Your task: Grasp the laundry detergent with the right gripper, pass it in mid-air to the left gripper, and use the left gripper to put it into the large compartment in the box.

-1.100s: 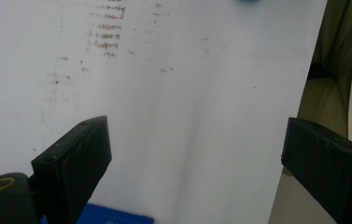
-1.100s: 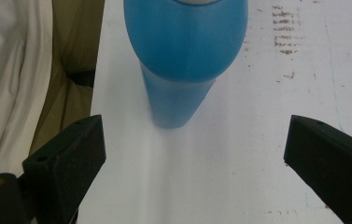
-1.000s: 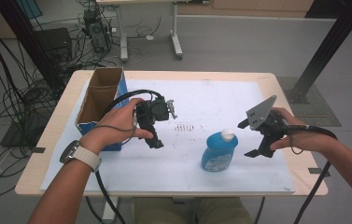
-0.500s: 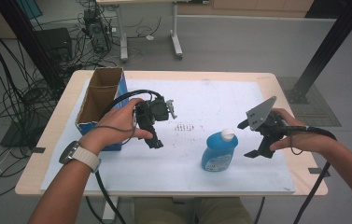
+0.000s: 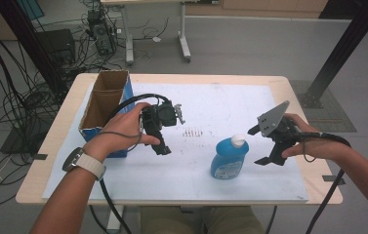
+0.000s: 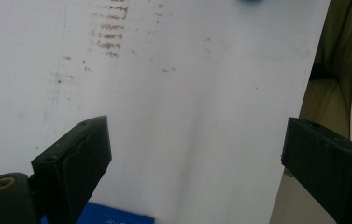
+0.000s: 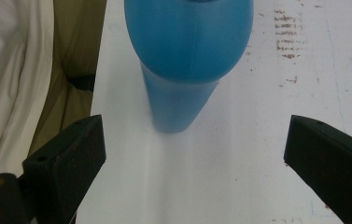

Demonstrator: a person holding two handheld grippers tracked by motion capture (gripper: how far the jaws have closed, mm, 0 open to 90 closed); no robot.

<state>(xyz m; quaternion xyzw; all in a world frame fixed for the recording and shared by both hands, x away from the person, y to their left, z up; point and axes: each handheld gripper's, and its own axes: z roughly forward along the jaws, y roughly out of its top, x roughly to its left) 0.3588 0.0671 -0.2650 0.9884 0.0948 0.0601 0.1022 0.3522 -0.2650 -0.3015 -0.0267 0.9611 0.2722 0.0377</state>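
My table: light wood top, white sheet over most of it, brownish smudge marks near sheet's middle. Blue bottle with white cap stands upright on sheet, toward my right. Open cardboard box with blue sides stands at my left, along sheet's edge. Bottle and box well apart.

My blue bottle wears a white cap and a paler blue label. My left gripper and my right gripper are black, and the right one carries a grey plate. The worktop is light wood under a white sheet marked with rows of small brown smudges. The cardboard box is brown inside, blue outside. My watch strap is cream.
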